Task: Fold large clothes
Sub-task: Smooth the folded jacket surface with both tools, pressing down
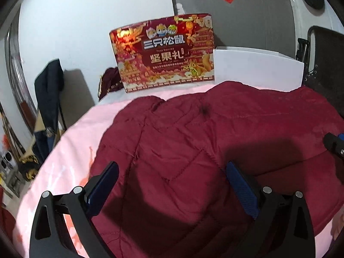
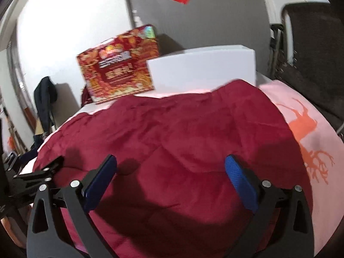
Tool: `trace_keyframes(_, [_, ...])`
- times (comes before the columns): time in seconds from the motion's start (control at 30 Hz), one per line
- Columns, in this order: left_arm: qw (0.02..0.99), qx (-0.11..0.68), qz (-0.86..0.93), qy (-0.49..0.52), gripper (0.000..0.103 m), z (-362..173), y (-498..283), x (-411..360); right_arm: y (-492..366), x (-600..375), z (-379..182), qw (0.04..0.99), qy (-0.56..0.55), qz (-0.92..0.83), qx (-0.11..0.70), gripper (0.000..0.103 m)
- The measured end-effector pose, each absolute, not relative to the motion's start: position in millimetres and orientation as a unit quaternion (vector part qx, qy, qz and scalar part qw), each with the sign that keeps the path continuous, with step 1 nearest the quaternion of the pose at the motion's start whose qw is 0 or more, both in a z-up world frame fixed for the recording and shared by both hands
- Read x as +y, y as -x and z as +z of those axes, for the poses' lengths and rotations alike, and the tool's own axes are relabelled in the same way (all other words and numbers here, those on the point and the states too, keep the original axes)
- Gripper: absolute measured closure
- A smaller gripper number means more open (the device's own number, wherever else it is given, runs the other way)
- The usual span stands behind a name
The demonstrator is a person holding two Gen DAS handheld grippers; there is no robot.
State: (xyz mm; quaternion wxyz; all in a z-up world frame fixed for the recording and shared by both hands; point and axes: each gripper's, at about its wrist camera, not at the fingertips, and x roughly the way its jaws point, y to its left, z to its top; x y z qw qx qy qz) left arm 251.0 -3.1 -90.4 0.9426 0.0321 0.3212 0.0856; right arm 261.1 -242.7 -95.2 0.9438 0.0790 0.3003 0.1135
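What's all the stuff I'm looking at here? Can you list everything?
Quilted garment: one, dark red, spread over the pink sheet.
Sheet: one, pink with orange deer print, under the garment.
Gift box: one, red and gold, standing behind the garment.
White box: one, right of the gift box.
Dark jacket: one, navy, hanging at left.
Chair: one, black, far right.
Left gripper: black, blue pads, open above the garment.
Right gripper: same, open.

Left tool (image 1: 172,172) and right tool (image 2: 171,165) both gape, empty.
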Motion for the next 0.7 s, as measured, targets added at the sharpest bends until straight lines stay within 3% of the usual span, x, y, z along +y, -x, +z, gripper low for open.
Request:
trace_keyframes(0.43, [0.936, 0.315, 0.151, -0.039, 0.003, -88.9, -257.2, 18.4, -281.1, -333.0, -101.5, 0.938, -0.169, -0.043, 0.3, 0.005])
trace_keyframes(0.53, [0.928, 0.323, 0.183, -0.036, 0.003, -89.9, -262.0, 30.5, -285.2, -367.0, -113.3, 0.916, -0.237, -0.072, 0.314, 0.005])
trace_keyframes(0.7, [0.923, 0.333, 0.195, -0.004, 0.003, -88.2, -264.1, 50.1, -274.4, -384.8, -107.9, 0.917, -0.274, -0.089, 0.277, 0.005])
